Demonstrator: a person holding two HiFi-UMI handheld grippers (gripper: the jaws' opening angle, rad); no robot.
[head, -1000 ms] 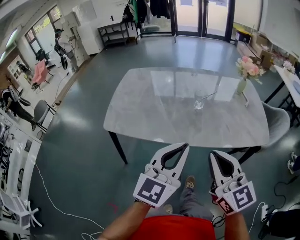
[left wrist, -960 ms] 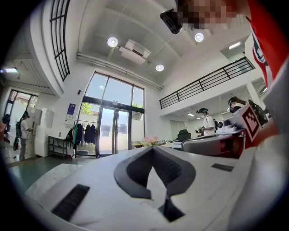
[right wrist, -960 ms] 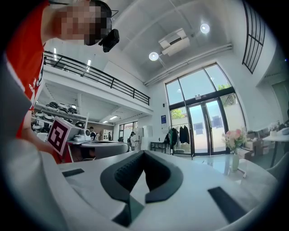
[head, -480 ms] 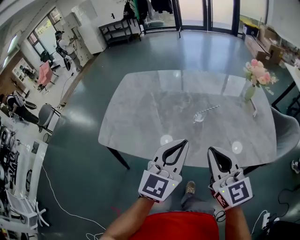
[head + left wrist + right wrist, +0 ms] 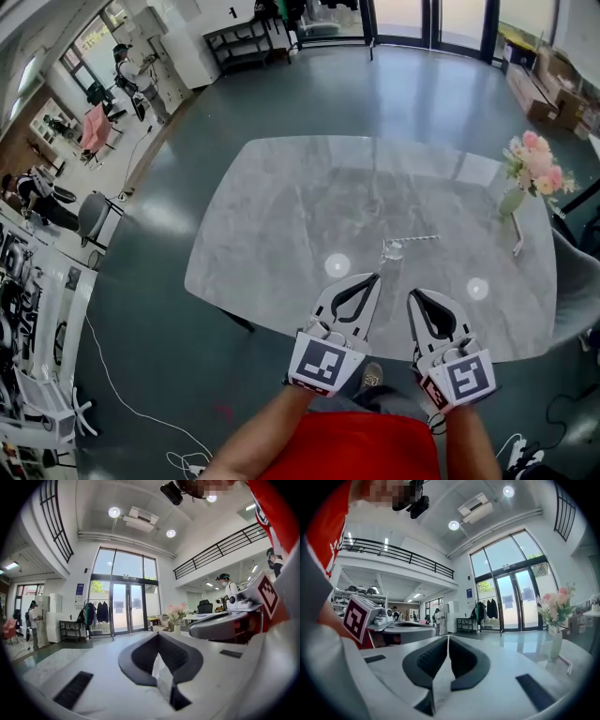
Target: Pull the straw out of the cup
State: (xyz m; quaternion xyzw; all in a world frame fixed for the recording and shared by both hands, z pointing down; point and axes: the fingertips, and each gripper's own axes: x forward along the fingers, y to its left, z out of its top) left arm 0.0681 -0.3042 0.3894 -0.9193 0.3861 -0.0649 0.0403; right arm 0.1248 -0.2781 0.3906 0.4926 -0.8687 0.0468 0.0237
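Note:
A clear cup [image 5: 392, 249] stands on the grey marble table [image 5: 281, 216], right of the middle. Its straw [image 5: 419, 240] leans out to the right. Both grippers hover side by side over the table's near edge, a short way in front of the cup and touching nothing. The left gripper [image 5: 375, 276] [image 5: 158, 635] is shut and empty. The right gripper [image 5: 413, 293] [image 5: 448, 638] is opening: a thin slit shows between its tips, with nothing in it. Neither gripper view shows the cup.
A vase of pink flowers [image 5: 530, 173] [image 5: 555, 644] [image 5: 177, 616] stands at the table's far right, with a small white object [image 5: 516, 246] lying near it. A grey chair [image 5: 577, 281] sits past the right edge. People and shelves line the room's left side.
Both grippers have travelled forward, from over the floor to over the table's near edge, and closer to the cup. The cup and straw have not moved.

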